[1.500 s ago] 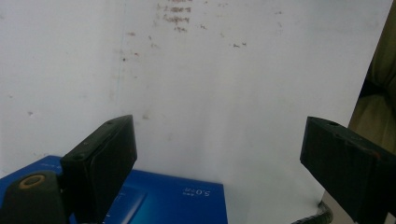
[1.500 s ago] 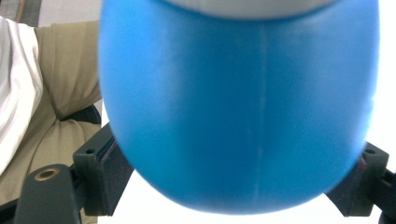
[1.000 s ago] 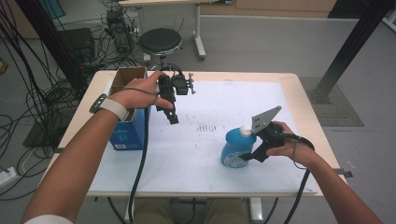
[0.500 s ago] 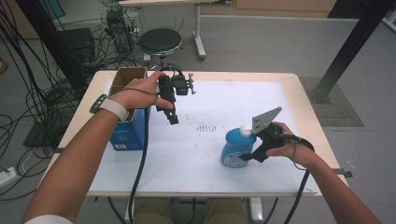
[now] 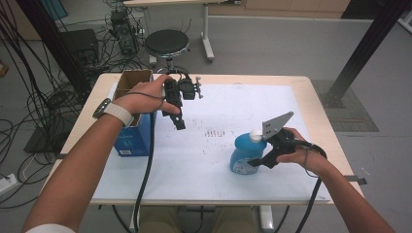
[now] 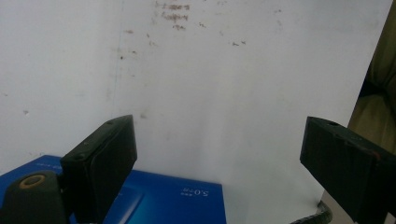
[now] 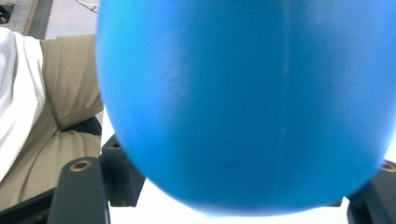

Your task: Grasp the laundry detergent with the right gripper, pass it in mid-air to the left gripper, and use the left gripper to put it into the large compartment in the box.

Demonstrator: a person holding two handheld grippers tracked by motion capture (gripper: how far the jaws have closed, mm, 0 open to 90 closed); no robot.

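My right gripper (image 5: 256, 160) has been closing its jaws around the blue bottle (image 5: 244, 153) since 1 second ago; left gripper (image 5: 178, 121) hovers spread. Lifting remains.

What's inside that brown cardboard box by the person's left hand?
The cardboard box stands open-topped, but its inside is dark, and the left hand covers part of it; contents cannot be made out.

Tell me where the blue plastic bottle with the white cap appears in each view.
High view: the blue plastic bottle stands right of centre on the white table cover, between the right gripper's closing jaws.
Left gripper view: the bottle is not in it.
Right gripper view: the bottle's body looms large and blurred between the jaws.
Shared landmark: the white table cover.
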